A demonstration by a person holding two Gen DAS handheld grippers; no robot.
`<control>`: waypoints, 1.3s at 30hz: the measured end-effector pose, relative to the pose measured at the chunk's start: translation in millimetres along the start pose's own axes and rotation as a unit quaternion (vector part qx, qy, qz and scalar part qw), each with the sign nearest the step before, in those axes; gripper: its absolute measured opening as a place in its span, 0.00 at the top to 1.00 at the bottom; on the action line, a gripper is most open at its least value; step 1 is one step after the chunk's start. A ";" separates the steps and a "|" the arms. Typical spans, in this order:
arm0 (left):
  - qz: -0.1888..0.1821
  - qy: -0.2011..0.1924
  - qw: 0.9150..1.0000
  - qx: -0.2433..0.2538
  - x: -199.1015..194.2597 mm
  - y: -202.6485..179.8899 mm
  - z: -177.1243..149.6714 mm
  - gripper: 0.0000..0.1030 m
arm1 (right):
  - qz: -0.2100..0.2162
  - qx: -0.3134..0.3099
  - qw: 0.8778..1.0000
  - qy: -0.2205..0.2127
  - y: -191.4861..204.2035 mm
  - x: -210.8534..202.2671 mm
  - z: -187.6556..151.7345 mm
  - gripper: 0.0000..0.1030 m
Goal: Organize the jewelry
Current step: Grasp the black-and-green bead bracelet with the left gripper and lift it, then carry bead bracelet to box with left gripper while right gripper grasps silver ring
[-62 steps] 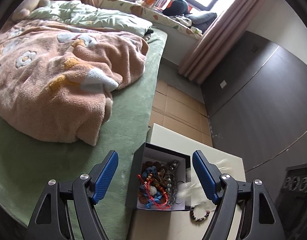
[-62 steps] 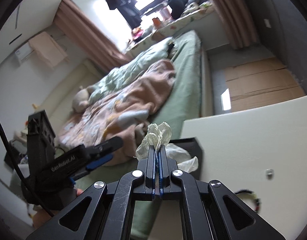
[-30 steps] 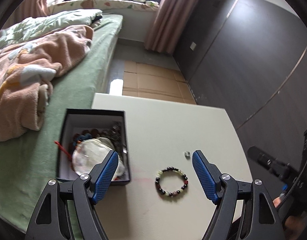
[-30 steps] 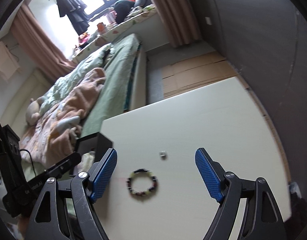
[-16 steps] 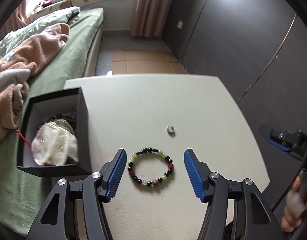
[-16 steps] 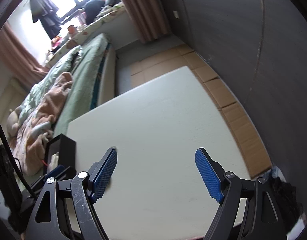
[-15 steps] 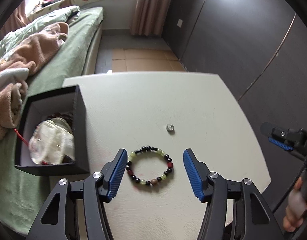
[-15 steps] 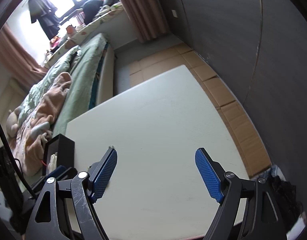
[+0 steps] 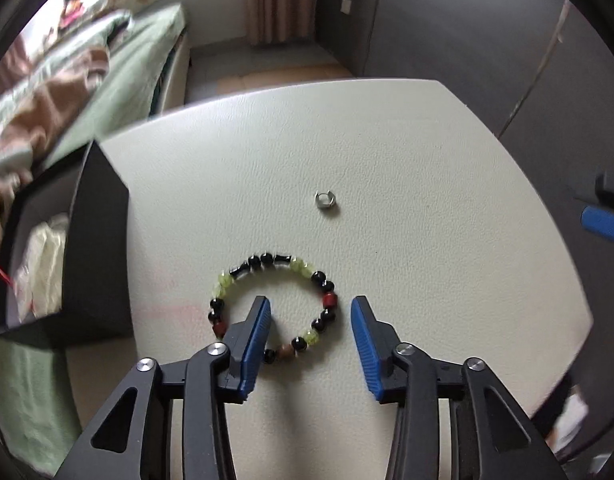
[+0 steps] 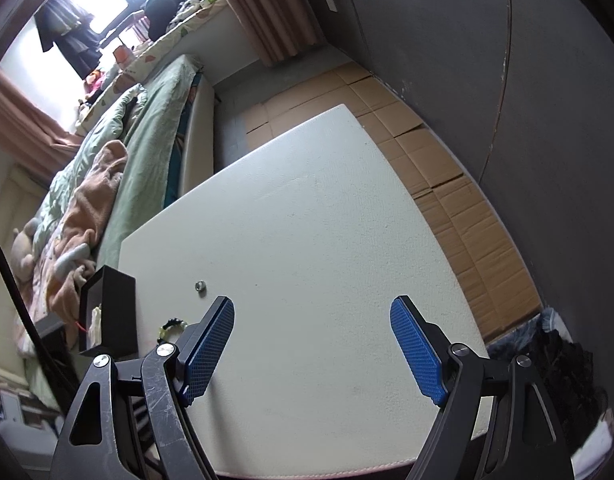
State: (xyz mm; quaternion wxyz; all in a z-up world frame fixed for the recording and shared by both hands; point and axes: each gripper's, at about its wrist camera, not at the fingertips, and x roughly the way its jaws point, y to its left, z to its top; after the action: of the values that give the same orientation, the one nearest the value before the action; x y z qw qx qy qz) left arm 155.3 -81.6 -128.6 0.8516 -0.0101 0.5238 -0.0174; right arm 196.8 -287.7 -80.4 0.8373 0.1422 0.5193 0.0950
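Note:
A beaded bracelet [image 9: 327, 300] of black, green and red beads lies on the white table [image 9: 387, 152]. My left gripper [image 9: 310, 312] is open low over it, its left finger inside the loop and its right finger outside, straddling the bracelet's right side. A small silver ring [image 9: 325, 200] lies just beyond. The black jewelry box [image 9: 95, 248] stands at the table's left edge with a clear bag [image 9: 43, 256] inside. My right gripper [image 10: 311, 316] is open and empty above the table. The bracelet [image 10: 172, 326], ring [image 10: 199, 286] and box [image 10: 107, 312] show at its left.
A bed with green sheet and pink blanket [image 10: 99, 184] runs along the table's left side. Cardboard-covered floor [image 10: 447, 168] and a dark wall [image 10: 527, 80] lie to the right. The right gripper's blue finger [image 9: 603, 226] shows at the left wrist view's right edge.
My left gripper has moved forward and down onto the bracelet and narrowed its opening, so its fingers now straddle the beads. The right gripper has stayed open, nearly still.

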 end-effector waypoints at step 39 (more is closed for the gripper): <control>-0.114 -0.132 0.968 -0.181 -93.8 138.8 40.1 0.92 | 0.040 -0.091 0.993 0.059 107.6 88.1 -2.7 0.59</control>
State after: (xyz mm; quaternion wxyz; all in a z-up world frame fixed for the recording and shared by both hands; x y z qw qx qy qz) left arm 151.4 60.9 -31.8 0.8898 -0.2258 0.3963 -0.0180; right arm 232.1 -159.0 -119.4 0.8104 0.0807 0.5507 0.1832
